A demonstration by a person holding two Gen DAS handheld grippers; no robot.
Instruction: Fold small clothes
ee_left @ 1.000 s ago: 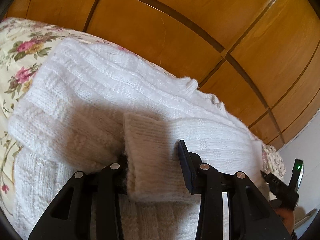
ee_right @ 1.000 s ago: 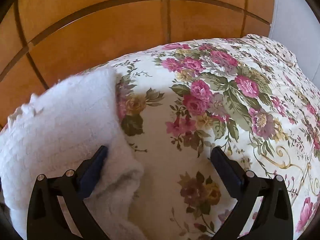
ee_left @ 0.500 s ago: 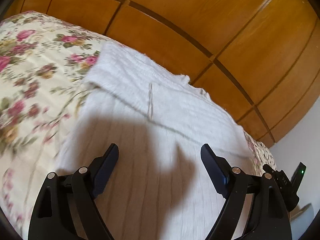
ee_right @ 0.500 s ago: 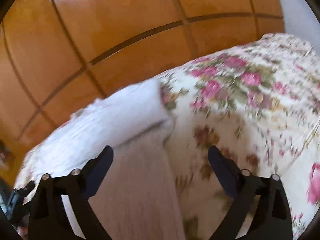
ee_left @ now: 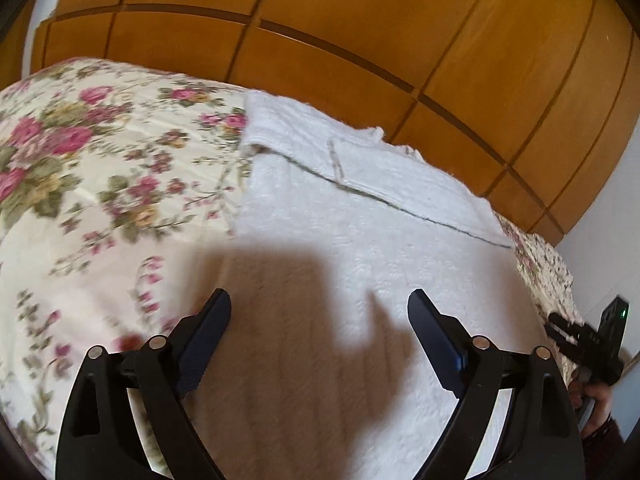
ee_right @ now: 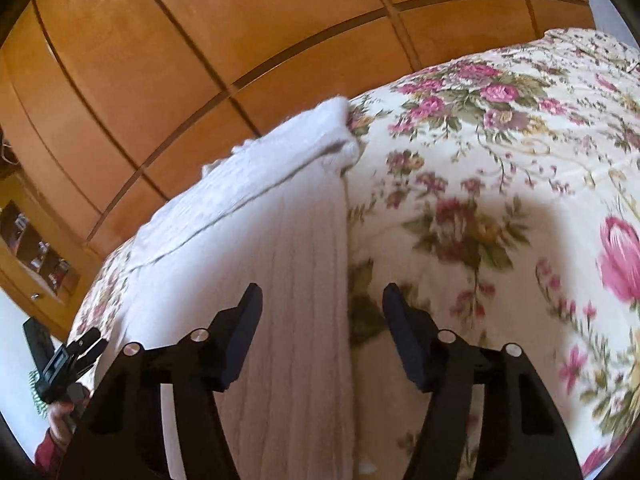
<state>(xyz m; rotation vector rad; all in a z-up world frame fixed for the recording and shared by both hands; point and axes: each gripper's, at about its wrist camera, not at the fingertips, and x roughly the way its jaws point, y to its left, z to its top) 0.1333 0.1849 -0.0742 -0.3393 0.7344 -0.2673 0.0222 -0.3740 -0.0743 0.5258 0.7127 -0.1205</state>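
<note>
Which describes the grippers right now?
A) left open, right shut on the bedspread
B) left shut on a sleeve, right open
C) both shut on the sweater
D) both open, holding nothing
D: the left gripper and right gripper both show spread jaws with nothing between them, above the white sweater.

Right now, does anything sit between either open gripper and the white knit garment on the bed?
Nothing visible does. The left gripper hangs directly over the white knit garment, and the right gripper straddles its edge beside the floral bedspread.
</note>
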